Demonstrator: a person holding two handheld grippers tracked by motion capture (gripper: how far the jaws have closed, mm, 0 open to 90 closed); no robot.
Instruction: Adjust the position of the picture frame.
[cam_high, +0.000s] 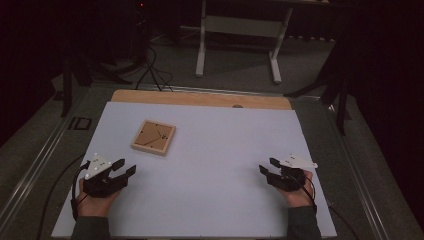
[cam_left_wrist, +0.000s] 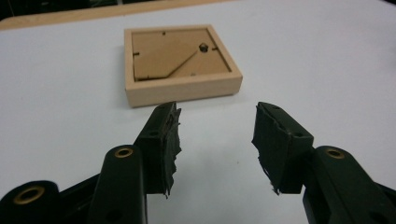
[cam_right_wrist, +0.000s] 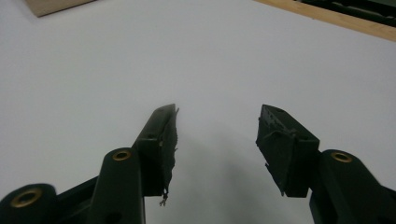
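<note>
A square wooden frame (cam_high: 154, 137) lies flat on the white sheet (cam_high: 220, 150), back side up, left of centre. My left gripper (cam_high: 124, 167) rests open at the front left, a short way in front of the frame. From the left gripper view the frame (cam_left_wrist: 180, 63) lies just beyond the gripper (cam_left_wrist: 217, 126), showing a brown backing board with a diagonal slit and a small dark knob. My right gripper (cam_high: 266, 166) sits open at the front right over bare sheet. Its own view shows the gripper (cam_right_wrist: 217, 126) holding nothing, and a corner of the frame (cam_right_wrist: 51, 5) at the top left.
A wooden strip (cam_high: 200, 98) borders the sheet's far edge. Beyond the table stand white desk legs (cam_high: 201, 45), and cables (cam_high: 152, 70) trail on the floor. Metal rails (cam_high: 45, 145) run along both sides of the table.
</note>
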